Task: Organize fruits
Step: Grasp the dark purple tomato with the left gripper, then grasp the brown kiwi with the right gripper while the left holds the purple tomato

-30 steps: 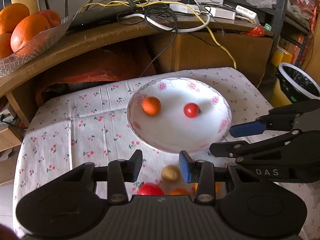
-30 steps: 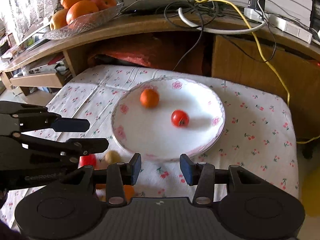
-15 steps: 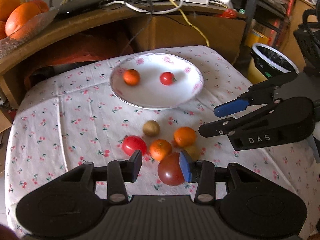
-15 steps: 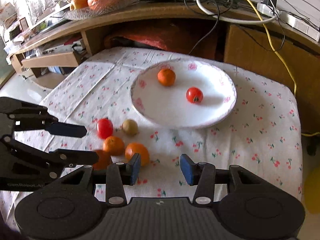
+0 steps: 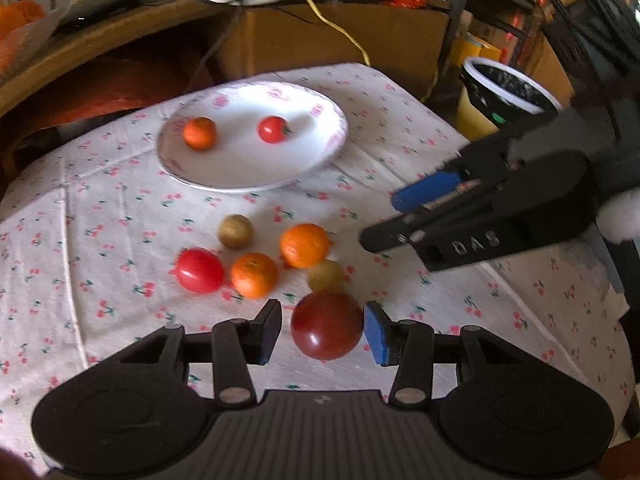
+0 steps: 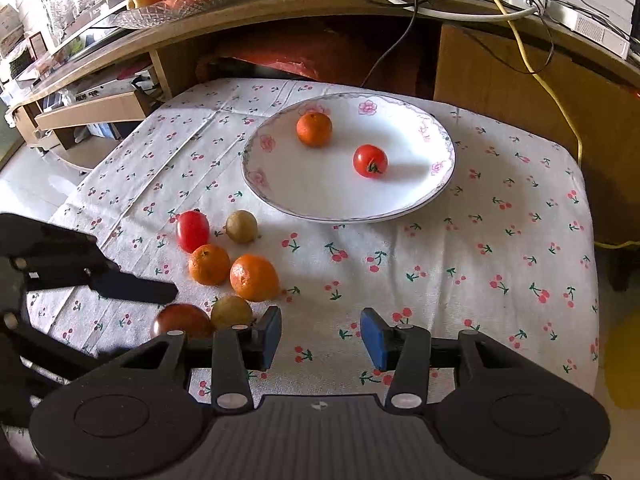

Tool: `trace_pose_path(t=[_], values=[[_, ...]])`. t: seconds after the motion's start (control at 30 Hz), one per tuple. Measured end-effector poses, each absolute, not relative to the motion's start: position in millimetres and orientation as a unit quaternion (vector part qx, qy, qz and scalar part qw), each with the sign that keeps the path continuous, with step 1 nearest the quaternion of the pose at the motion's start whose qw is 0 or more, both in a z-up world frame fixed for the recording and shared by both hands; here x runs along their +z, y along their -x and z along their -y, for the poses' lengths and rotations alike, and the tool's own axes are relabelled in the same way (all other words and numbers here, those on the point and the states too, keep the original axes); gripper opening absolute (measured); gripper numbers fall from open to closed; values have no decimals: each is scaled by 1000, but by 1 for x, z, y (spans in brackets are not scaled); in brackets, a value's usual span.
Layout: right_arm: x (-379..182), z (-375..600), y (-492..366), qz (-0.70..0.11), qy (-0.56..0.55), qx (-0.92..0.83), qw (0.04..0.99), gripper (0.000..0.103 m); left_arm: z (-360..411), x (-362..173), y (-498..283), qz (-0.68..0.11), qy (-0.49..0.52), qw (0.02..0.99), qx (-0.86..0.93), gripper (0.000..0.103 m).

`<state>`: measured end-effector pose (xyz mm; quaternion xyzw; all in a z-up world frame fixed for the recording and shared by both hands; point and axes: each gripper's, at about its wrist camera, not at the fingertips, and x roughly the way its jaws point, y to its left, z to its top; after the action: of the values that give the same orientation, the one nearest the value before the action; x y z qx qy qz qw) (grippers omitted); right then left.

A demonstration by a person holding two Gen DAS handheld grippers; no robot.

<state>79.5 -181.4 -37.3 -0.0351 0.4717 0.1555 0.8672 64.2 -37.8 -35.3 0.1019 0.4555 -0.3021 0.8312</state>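
Two fruits sit on the plate (image 6: 442,184) already, and your left tongs (image 5: 323,330) are wide open straddling the dark red tomato (image 5: 326,325) on the tabletop, not gripping, while your right tongs (image 6: 321,336) hang open, empty, farther off.

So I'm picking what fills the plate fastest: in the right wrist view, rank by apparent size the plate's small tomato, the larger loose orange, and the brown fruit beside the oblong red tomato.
1. Larger loose orange
2. Small tomato and brown fruit: look alike, unranked; camera distance differs.
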Motion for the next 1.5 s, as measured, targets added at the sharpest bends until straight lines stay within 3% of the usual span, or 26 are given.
trace_pose_path(t=[1.23, 1.33, 1.43, 1.5], values=[[-54, 128, -83, -482, 40, 210, 850, 42, 0, -40, -55, -457, -110, 844, -258, 48], [-54, 126, -81, -480, 48, 211, 850, 40, 0, -40, -55, -456, -111, 845, -256, 49], [-53, 123, -80, -479, 58, 213, 850, 27, 2, -40, -53, -453, -120, 845, -256, 49], [-53, 122, -79, -478, 65, 213, 850, 26, 2, -40, -53, -455, -118, 845, -256, 49]])
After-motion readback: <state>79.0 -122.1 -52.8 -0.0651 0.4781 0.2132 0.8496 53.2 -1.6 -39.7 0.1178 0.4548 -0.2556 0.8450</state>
